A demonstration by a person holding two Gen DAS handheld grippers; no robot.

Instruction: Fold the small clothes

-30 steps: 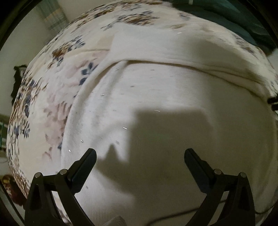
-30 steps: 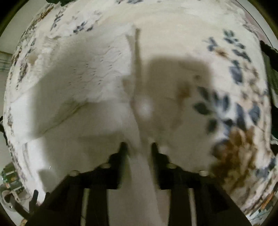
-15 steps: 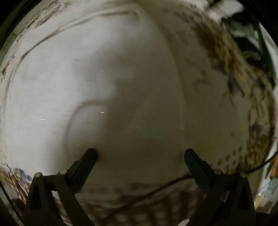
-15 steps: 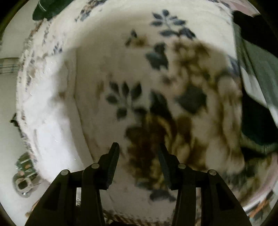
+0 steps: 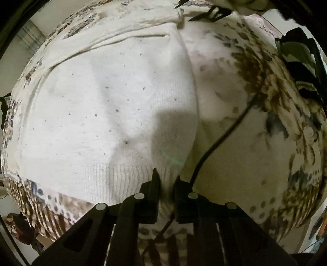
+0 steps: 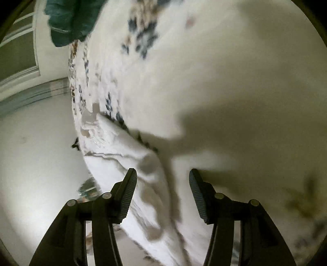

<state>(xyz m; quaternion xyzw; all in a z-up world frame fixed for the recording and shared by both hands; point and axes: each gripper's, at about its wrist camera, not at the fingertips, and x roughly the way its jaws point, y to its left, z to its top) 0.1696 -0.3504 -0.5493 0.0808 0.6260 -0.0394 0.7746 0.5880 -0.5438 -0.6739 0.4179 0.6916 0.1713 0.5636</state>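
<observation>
A white knit sweater (image 5: 106, 106) lies spread on a floral blanket (image 5: 255, 98). My left gripper (image 5: 166, 180) is shut on the sweater's ribbed hem at its near right corner. In the right wrist view the sweater (image 6: 126, 155) runs as a white band down the left, blurred by motion. My right gripper (image 6: 162, 184) is open and empty, its jaws apart over the sweater's edge. The tips of the right gripper (image 5: 206, 14) show at the top of the left wrist view, beside the sweater's far corner.
A black cable (image 5: 220, 137) runs across the blanket to the right of the sweater. Dark green and black cloth (image 5: 300, 61) lies at the far right. A teal cloth (image 6: 71, 20) sits at the blanket's far edge, with pale floor (image 6: 36, 143) beyond.
My left gripper has swung to the sweater's hem corner and shut on it. My right gripper let go of the white cloth, opened wide and moved over the sweater's edge.
</observation>
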